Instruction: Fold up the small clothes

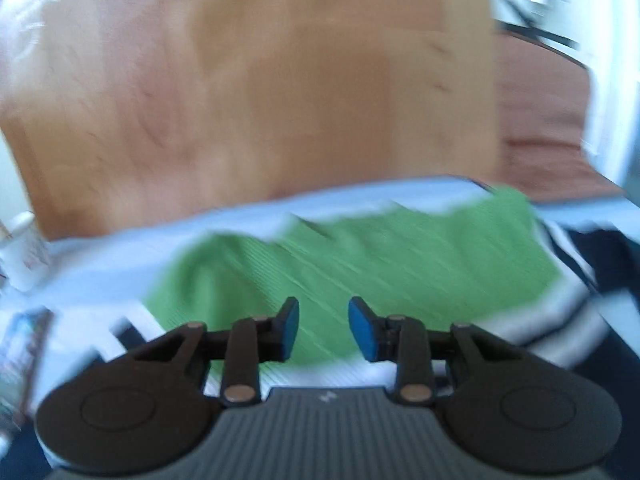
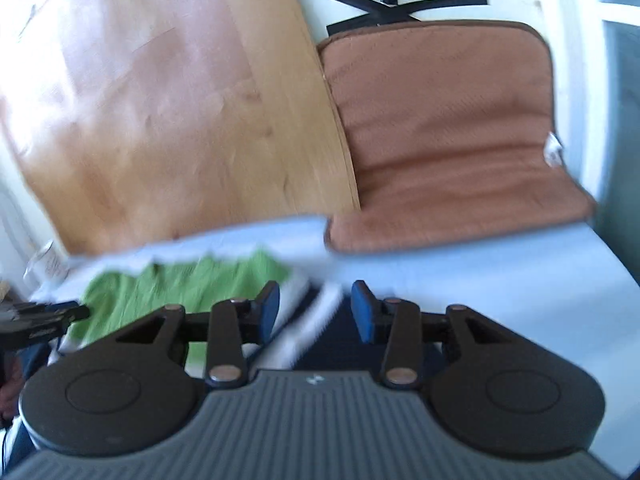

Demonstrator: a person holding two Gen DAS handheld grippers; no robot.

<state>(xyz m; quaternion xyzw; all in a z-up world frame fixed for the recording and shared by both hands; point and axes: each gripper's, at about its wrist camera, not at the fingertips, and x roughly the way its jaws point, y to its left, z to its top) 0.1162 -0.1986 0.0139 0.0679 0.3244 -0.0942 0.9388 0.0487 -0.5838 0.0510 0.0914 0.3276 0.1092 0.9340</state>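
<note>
A small garment with a green panel [image 1: 360, 256], white stripes and navy parts lies on a pale blue surface [image 1: 120, 256]. My left gripper [image 1: 323, 330] is open and empty, hovering over the green panel's near part. In the right wrist view the green panel [image 2: 180, 284] lies at the left, with the white stripes [image 2: 308, 320] and navy part [image 2: 340, 332] between the fingers. My right gripper [image 2: 315, 312] is open and empty above that striped edge. The left gripper's tip [image 2: 48, 316] shows at the far left. Both views are blurred.
A wooden board [image 2: 168, 100] stands behind the surface. A brown cushion [image 2: 440, 132] lies to the right of it. A white plastic bottle [image 1: 22, 252] stands at the left edge. Black tape in a cross [image 2: 400, 6] is on the wall.
</note>
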